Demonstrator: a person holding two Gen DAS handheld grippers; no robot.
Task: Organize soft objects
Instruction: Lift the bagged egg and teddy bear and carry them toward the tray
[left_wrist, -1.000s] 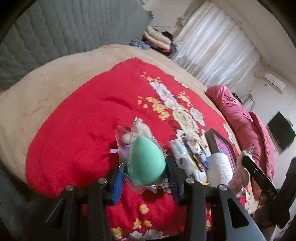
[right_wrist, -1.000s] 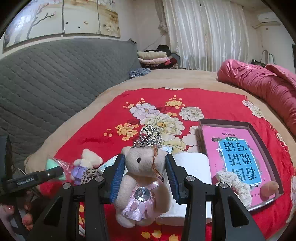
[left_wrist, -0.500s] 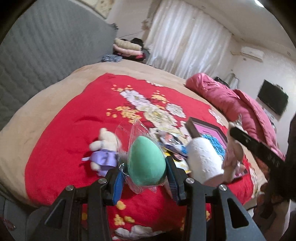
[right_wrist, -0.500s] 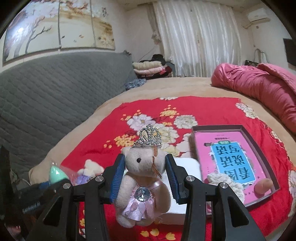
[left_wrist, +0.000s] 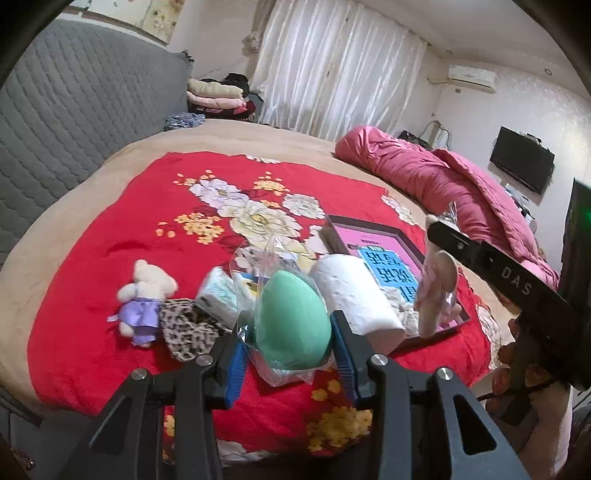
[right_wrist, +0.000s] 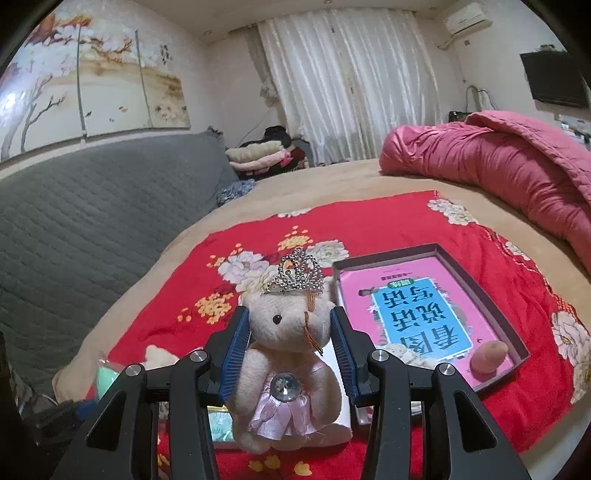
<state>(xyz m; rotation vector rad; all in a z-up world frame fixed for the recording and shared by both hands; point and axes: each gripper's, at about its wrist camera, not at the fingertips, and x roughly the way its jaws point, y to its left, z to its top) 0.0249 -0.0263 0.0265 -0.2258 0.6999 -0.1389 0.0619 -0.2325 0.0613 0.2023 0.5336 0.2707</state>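
Note:
My left gripper (left_wrist: 288, 343) is shut on a green egg-shaped sponge (left_wrist: 293, 321) in a clear plastic bag, held above the red flowered blanket (left_wrist: 110, 229). My right gripper (right_wrist: 288, 341) is shut on a beige teddy bear (right_wrist: 286, 354) with a silver tiara and pink dress; that bear (left_wrist: 436, 284) also shows at the right of the left wrist view. On the blanket lie a small white bear in a purple dress (left_wrist: 144, 299), a leopard-print cloth (left_wrist: 188, 328), a tissue pack (left_wrist: 218, 295) and a white paper roll (left_wrist: 358, 295).
A dark-rimmed tray (right_wrist: 480, 291) holds a pink and blue book (right_wrist: 417, 314), a pink sponge (right_wrist: 487, 356) and a lacy scrunchie (right_wrist: 402, 354). A grey quilted headboard (right_wrist: 74, 221) stands at the left. A rolled pink duvet (right_wrist: 498, 158) lies at the far right. A person's hand (left_wrist: 517, 365) holds the right gripper.
Both grippers have risen and drawn back from the blanket with their objects, and the left one has rolled level. The white bear, cloth and tissue pack have come into the left wrist view.

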